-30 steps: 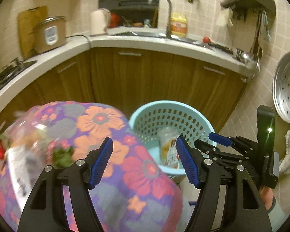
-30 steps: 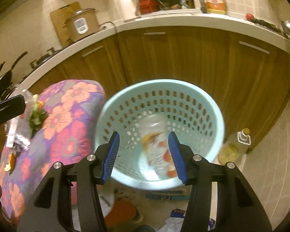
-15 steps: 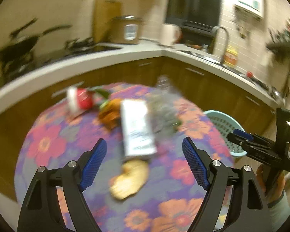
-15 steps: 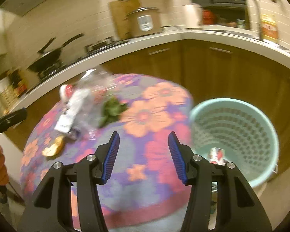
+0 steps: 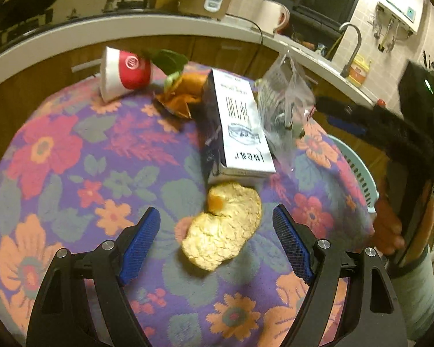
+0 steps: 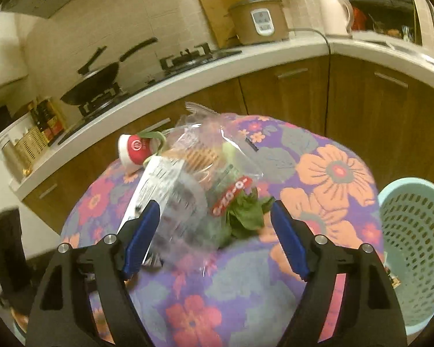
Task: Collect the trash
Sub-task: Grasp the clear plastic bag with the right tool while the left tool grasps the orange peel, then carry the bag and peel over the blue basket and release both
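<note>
Trash lies on a round table with a floral cloth (image 5: 58,150). My left gripper (image 5: 217,243) is open, its jaws on either side of a pale fruit peel (image 5: 222,225) just ahead. Beyond lie a white carton (image 5: 240,124), a clear plastic bag (image 5: 283,107), orange peel (image 5: 185,92), green leaves (image 5: 167,57) and a red-and-white paper cup (image 5: 124,72). My right gripper (image 6: 214,237) is open and empty, with the plastic bag (image 6: 205,167) and green leaves (image 6: 246,214) between its jaws. The light blue trash basket (image 6: 413,248) stands at the right.
A curved white kitchen counter (image 6: 217,66) with wooden cabinets runs behind the table. It carries a wok (image 6: 95,78), a rice cooker (image 6: 257,20) and a kettle (image 6: 335,14). The right gripper (image 5: 390,133) and the hand holding it show at the right of the left wrist view.
Both grippers have swung away from the basket to the table. The left one has come close to the pale peel; the right one has closed in on the bag and leaves.
</note>
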The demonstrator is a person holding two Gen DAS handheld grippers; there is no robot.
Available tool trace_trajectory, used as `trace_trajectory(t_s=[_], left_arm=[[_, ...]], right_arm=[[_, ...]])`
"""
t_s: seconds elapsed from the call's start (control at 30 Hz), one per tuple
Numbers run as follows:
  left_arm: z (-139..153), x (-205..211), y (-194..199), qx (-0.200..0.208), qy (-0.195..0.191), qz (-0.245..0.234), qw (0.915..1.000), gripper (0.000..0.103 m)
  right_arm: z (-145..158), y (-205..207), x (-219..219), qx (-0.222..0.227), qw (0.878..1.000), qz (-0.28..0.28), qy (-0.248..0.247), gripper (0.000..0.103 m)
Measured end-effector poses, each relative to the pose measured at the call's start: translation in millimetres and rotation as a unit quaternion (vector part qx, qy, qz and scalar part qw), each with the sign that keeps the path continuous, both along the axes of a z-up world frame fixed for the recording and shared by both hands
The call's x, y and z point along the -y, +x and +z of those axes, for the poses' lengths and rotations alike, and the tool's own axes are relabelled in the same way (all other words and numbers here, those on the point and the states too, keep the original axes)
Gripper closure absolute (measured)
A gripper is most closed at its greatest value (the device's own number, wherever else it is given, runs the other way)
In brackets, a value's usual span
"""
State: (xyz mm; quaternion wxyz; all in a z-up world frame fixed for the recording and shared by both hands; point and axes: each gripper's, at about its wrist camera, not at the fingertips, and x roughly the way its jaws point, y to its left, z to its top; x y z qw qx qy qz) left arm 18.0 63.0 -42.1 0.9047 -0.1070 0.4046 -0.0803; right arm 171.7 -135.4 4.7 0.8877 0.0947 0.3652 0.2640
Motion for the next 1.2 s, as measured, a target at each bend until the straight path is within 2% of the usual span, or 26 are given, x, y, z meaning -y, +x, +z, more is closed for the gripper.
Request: trace_trajectory(t_s=[0.13,0.27,0.37,0.4,0.43,0.47,0.5,0.53,0.6,0.7,0.73,1.0,1.2], left_arm=[[-5.3,6.1,3.9,-0.007,0.006,-0.010,0.9999,0.025],[-10.4,11.0,6.8,-0.011,0.011,-0.012,0.9998,0.027],[-14.8,16.3,8.3,-0.019,0.025,-0.009,0.9995,0.041],[-15.7,17.7,7.8,-0.019,0.031,-0.007,0.9993,0.043],[-15.3,19.7,6.9,-0.017,0.039,-0.007,0.9991,0.045],[-14.7,21.2,6.1,-0.016,0.041,-0.008,0.9990,0.050],[-13.9,22.1,5.1,-0.014,0.043,-0.006,0.9990,0.054],[-13.0,23.0,3.8,-0.010,0.045,-0.003,0.9989,0.056],[-10.6,23.5,0.2,-0.004,0.045,-0.003,0.9990,0.073],[-6.3,20.9,-7.0,0.004,0.036,-0.001,0.9993,0.089],[-5.1,19.2,-9.0,0.006,0.035,0.001,0.9994,0.090],[9.1,12.1,-22.3,0.033,0.007,0.013,0.9993,0.093],[38.7,29.7,-26.9,0.062,0.014,-0.005,0.9980,0.093]], right_arm=[[-9.5,19.1,-10.2,-0.030,0.999,0.004,0.021,0.025],[-8.6,21.3,-20.4,-0.019,1.000,0.004,0.023,0.025],[-6.8,18.1,-27.9,-0.006,1.000,0.006,0.007,0.027],[-6.9,17.5,-30.2,-0.003,1.000,0.005,-0.003,0.032],[-7.5,17.8,-31.4,-0.002,1.000,0.005,-0.012,0.047],[-8.6,17.9,-33.5,-0.003,1.000,0.009,-0.018,0.057],[-9.7,18.0,-35.3,-0.006,1.000,0.012,-0.020,0.074],[-11.2,18.2,-35.5,-0.008,1.000,0.012,-0.022,0.079],[-11.8,16.4,-33.8,-0.007,1.000,0.015,-0.018,0.085],[-8.2,9.5,-30.1,0.009,1.000,0.014,-0.013,0.094],[-5.2,5.7,-29.0,0.018,1.000,0.016,-0.010,0.097],[19.9,-23.0,-12.6,0.063,0.998,0.019,0.012,0.099],[28.2,-36.6,20.7,0.070,0.997,0.002,0.032,0.099]])
